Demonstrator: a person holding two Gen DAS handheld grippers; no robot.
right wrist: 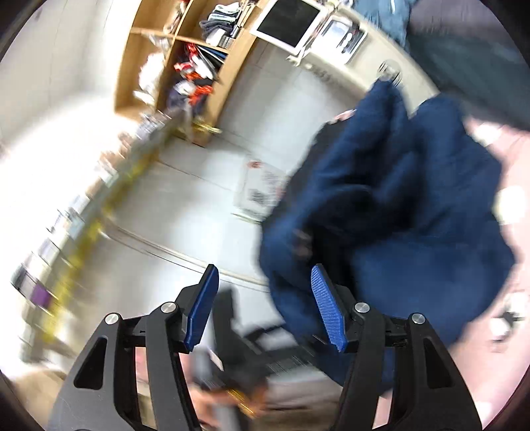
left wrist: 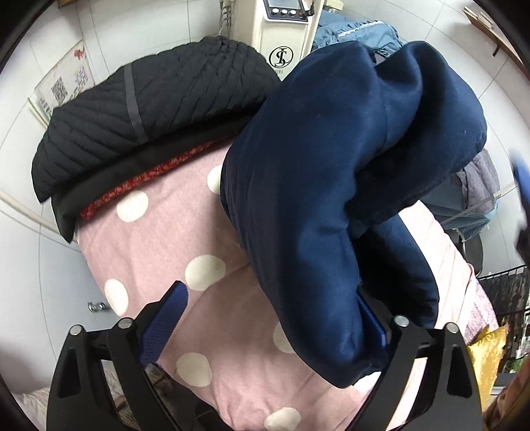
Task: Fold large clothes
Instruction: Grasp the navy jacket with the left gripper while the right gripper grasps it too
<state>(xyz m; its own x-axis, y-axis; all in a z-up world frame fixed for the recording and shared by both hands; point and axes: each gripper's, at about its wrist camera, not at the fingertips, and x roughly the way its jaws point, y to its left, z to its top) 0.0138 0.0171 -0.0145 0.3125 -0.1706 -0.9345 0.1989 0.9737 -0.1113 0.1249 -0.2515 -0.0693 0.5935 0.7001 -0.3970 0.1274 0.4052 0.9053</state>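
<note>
A large navy blue garment lies bunched on a pink bed cover with white dots. My left gripper is open above the cover; the garment's near end drapes over its right finger, and the left finger is bare. In the blurred right wrist view the same garment hangs at the right, past the bed's edge. My right gripper is open and empty, with its right finger close against the cloth.
A black quilted jacket lies folded on a dark and red pile at the bed's far end. A cream machine stands behind. More clothes hang at right. The right wrist view shows tiled floor and a wooden shelf.
</note>
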